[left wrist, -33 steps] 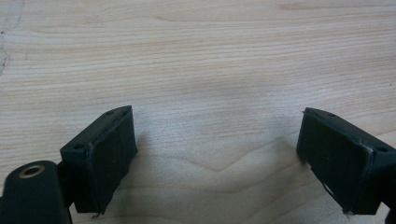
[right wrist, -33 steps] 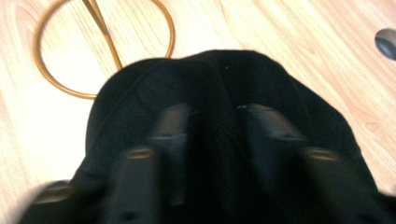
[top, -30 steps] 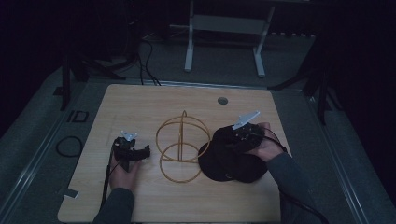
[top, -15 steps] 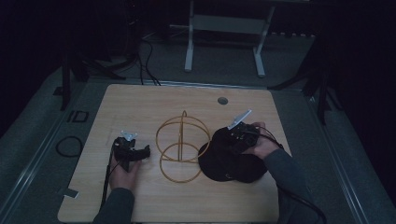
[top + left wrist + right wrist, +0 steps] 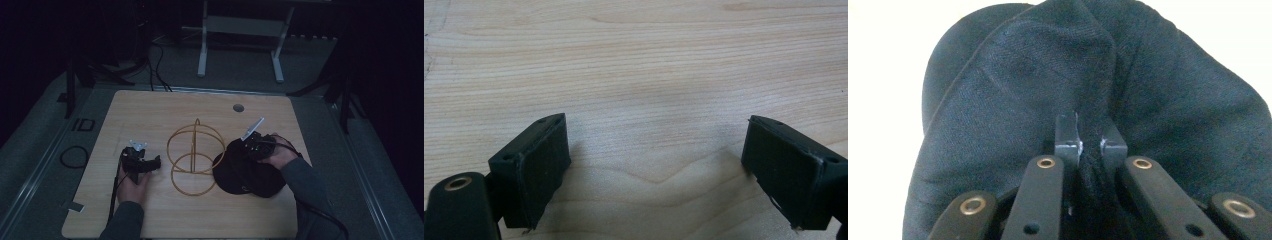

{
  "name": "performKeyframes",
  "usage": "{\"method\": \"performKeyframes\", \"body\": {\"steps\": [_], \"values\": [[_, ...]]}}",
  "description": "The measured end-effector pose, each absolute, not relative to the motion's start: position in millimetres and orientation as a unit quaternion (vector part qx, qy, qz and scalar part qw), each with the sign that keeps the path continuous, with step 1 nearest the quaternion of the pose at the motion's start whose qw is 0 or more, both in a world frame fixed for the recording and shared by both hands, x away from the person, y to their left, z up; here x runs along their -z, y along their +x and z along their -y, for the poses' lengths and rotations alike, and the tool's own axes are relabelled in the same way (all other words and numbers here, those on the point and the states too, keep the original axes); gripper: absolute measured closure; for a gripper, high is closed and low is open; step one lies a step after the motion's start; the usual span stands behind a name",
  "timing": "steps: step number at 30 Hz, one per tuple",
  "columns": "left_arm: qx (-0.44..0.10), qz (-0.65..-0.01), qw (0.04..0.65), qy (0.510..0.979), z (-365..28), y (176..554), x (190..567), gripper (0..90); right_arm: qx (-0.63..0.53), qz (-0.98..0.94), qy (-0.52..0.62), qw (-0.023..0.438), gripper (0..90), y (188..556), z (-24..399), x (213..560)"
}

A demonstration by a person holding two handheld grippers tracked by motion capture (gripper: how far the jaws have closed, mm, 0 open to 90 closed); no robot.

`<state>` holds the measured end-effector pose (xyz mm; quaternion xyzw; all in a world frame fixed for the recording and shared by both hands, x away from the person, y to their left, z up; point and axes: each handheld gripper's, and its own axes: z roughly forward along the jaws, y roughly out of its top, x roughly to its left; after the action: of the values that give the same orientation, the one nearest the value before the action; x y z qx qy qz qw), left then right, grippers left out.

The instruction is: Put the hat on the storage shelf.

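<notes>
A wooden table carried a gold wire stand at its middle, made of upright hoops over a flat ring; nothing hung on it or lay inside it. Just right of the stand lay a black cloth cap, its edge touching or overlapping the ring's right side. The right gripper had its jaws nearly closed, pinching a fold of the cap's fabric between them; the cloth bunched up around the jaw tips and hid their ends. The left gripper rested low over bare wood left of the stand, its jaws spread wide with nothing between them. The room beyond the table was dark, and a metal frame on the floor was dim.
</notes>
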<state>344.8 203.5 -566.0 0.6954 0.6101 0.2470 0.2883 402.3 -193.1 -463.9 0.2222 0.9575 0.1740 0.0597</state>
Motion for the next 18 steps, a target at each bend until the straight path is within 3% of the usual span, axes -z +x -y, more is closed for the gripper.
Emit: {"method": "performKeyframes", "body": {"steps": [18], "values": [[-0.247,-0.61,0.288,0.695,-203.5,344.9,566.0,11.5,-0.198,-0.956,0.214,0.048,86.3,400.5,203.5,438.2]]}}
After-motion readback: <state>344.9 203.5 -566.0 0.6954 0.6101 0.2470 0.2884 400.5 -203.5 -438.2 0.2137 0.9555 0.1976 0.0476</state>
